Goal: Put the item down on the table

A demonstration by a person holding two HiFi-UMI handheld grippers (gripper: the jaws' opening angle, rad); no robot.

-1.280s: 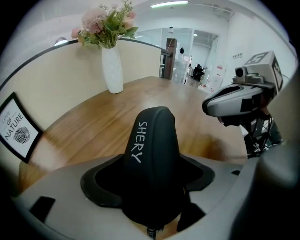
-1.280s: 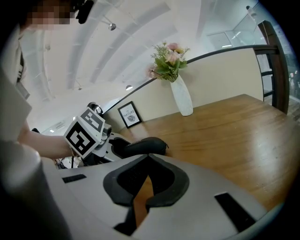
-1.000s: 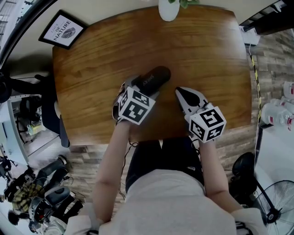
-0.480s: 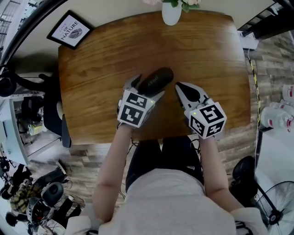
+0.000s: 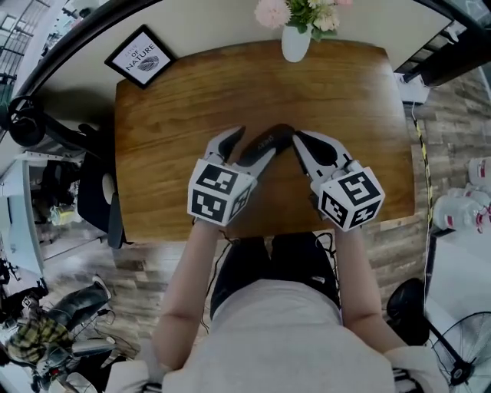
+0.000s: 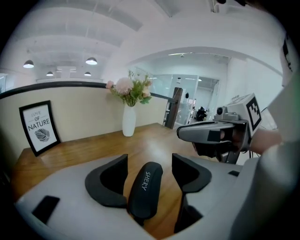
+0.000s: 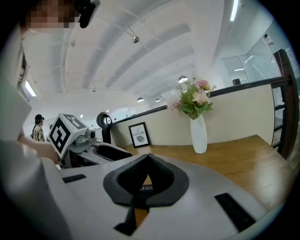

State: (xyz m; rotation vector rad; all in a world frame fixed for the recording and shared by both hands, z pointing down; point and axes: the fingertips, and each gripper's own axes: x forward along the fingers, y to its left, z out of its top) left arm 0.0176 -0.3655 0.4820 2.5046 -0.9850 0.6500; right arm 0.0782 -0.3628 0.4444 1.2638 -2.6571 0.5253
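Since a second ago the right claw (image 5: 296, 138) has come in toward the case (image 5: 270, 141) and now sits at its far end, touching it or just short of it. The left claw (image 5: 253, 143) has slid back along the case, so more of it shows.

The case is a black, rounded oblong with small white lettering. It lies near the middle of the bench (image 5: 176, 100), pointing toward 2 o'clock, and looks to be resting on the wood, though contact underneath cannot be confirmed.

The left claw straddles the case with both pads spread. A gap shows on each side in the left gripper view, and the jaws are closing. The right claw is pressed together at its tips and pinches nothing; the case lettering shows through the gap behind those tips.

The case looks like a stiff shell, probably light and not fragile. Its smooth, curved sides could slip or roll. The safest hold would be across the long sides at mid-length, where the left claw already stands.

A white vase (image 5: 295, 44) of pink flowers (image 5: 301, 11) stands at the bench's 12 o'clock edge, well apart. A framed print (image 5: 140, 56) leans at 10 o'clock, also well apart. Only the right claw crowds the case; the wood around it is bare.
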